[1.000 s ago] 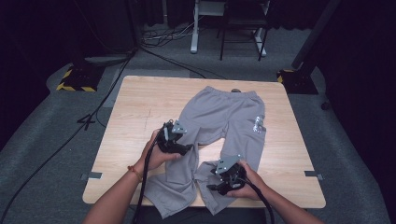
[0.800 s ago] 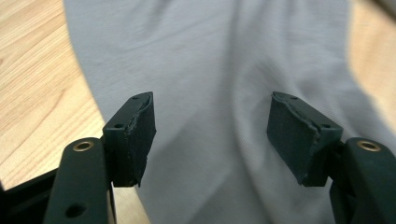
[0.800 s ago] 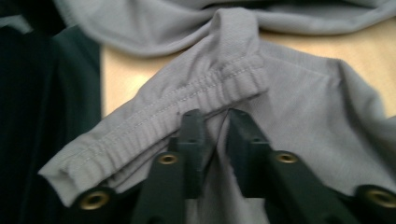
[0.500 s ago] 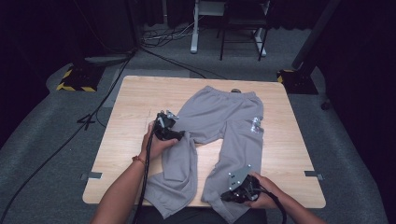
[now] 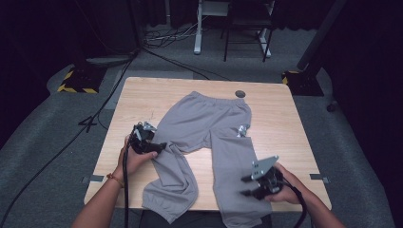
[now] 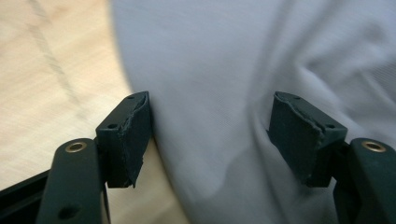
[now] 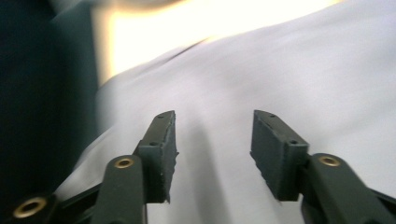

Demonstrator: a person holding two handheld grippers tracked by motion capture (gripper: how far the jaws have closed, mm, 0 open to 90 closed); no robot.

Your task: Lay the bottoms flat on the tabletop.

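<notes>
I see the wooden table (image 5: 280, 118) carrying a pair of grey sweatpants (image 5: 209, 128), spread flat over its middle. Their long axis runs from the far edge toward the near edge: the waistband lies near the far edge, by a small dark round mark (image 5: 240, 94) in the tabletop, and the legs point at me. The leg on my left bends toward the near-left corner, creased where it turns, and its cuff reaches the near edge. The other leg runs straighter, and its cuff hangs over the near edge. A small pale tag or drawstring end (image 5: 243, 129) sits on the cloth at the hip on the right side.

My left gripper (image 5: 157, 148) lies low at the outer edge of the left leg, roughly halfway between the far and near edges. In the left gripper view its jaws stand wide apart, with cloth between them and bare wood beside one pad (image 6: 135, 135); neither pad presses on the fabric.

My right gripper (image 5: 247, 186) hovers over the lower right leg near the near edge. Its jaws have just been opening and now stand apart over the cloth, holding nothing.
</notes>
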